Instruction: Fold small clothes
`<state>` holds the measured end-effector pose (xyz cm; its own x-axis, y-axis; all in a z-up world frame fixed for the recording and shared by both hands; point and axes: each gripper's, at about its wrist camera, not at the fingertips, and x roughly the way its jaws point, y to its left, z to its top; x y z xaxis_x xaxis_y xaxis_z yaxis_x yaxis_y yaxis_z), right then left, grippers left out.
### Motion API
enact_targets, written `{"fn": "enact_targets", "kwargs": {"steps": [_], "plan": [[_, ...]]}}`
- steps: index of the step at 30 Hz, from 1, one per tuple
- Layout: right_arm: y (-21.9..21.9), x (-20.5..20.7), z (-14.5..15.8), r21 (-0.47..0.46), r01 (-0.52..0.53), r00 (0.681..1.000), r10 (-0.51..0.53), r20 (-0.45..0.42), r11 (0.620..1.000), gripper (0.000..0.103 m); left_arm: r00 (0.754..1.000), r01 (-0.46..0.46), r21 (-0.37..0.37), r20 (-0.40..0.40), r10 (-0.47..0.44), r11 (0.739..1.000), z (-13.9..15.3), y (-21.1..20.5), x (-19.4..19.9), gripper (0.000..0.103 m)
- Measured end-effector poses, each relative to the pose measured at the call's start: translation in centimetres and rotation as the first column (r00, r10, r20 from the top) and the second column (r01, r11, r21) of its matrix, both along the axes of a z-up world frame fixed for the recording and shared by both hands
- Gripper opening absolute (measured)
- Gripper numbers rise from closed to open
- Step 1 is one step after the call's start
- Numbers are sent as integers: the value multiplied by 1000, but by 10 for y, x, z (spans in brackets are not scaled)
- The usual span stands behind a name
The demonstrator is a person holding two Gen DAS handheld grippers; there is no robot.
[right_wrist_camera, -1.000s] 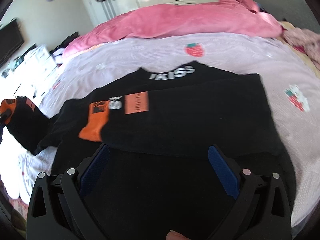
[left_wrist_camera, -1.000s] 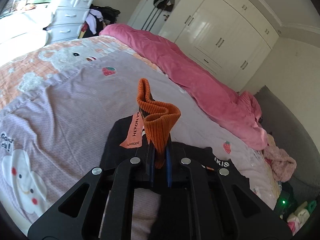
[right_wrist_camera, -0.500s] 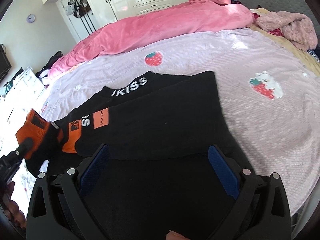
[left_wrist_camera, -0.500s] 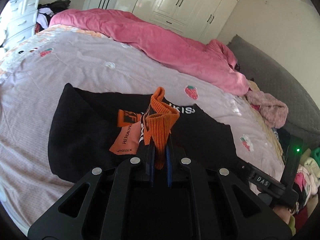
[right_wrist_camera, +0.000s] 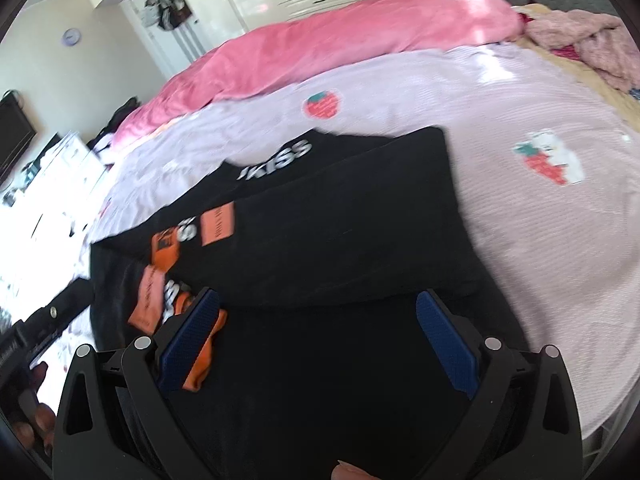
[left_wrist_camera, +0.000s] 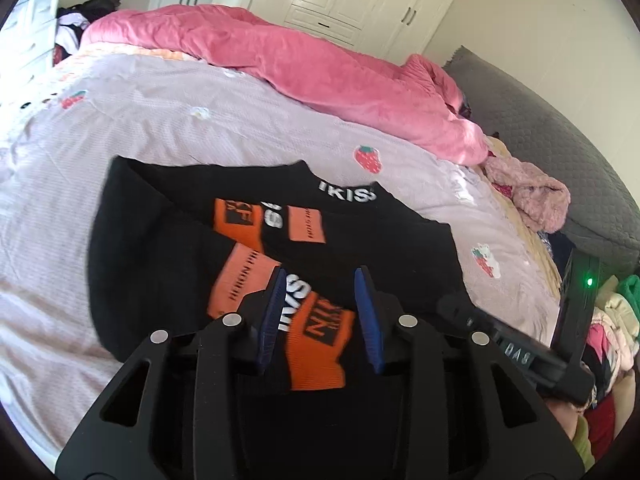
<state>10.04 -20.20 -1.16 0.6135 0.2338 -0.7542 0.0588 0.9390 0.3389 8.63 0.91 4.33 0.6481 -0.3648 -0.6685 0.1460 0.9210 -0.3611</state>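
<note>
Black sweater (left_wrist_camera: 168,248) is lying on the lilac bedspread (left_wrist_camera: 200,132). Left gripper (left_wrist_camera: 322,280) jaws have just been opening, orange cuff (left_wrist_camera: 316,352) lying loose between them. Right gripper (right_wrist_camera: 316,304) is gaping wide over black cloth, its lower part hidden.

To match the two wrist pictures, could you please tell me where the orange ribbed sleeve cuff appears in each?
Left wrist: orange ribbed sleeve cuff low centre, lying between the open left gripper fingers.
Right wrist: cuff lower left, partly behind the right gripper finger.
Shared landmark: white KISS lettering on the black garment.
</note>
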Motion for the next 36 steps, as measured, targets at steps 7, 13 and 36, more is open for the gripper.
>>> {"fn": "enact_targets", "kwargs": {"steps": [7,13,36], "plan": [[58,1,-21,66,-172,983,175,-48,983,88,993,-116,61,-15,117,991,-4,35,3,35],[92,16,-40,36,-225,972,226,-58,974,63,984,-174,45,-14,175,984,-2,62,-2,41],[28,50,60,-231,-168,943,225,247,958,8,968,-247,16,-39,248,969,-7,79,1,42]]}}
